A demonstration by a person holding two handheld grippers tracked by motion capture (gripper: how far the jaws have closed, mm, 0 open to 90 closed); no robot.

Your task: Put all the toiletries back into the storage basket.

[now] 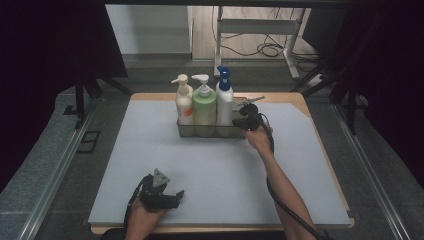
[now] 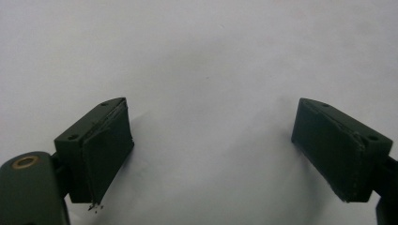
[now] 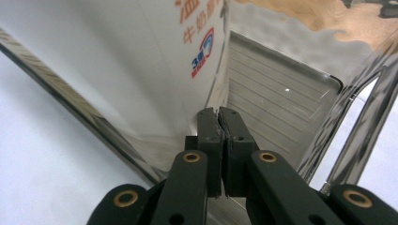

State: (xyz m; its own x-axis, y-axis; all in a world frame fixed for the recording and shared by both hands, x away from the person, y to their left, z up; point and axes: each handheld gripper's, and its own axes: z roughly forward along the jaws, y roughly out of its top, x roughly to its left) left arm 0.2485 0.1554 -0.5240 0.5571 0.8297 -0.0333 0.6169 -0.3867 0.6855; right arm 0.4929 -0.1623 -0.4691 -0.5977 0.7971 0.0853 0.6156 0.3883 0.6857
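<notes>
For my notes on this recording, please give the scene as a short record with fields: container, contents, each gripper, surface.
container: clear plastic rectangular bin at the far middle of the mat
contents: three upright pump bottles in a row: cream bottle with orange label, green bottle, white bottle with blue pump
right gripper: shut, jaws together over the bin's right end, beside the white bottle
left gripper: open, nothing between the jaws, near edge of the mat
surface: pale grey mat on a wooden table

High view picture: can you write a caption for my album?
Right tongs closed at the clear tray holding three pump bottles; left tongs rest open on the grey mat.
</notes>
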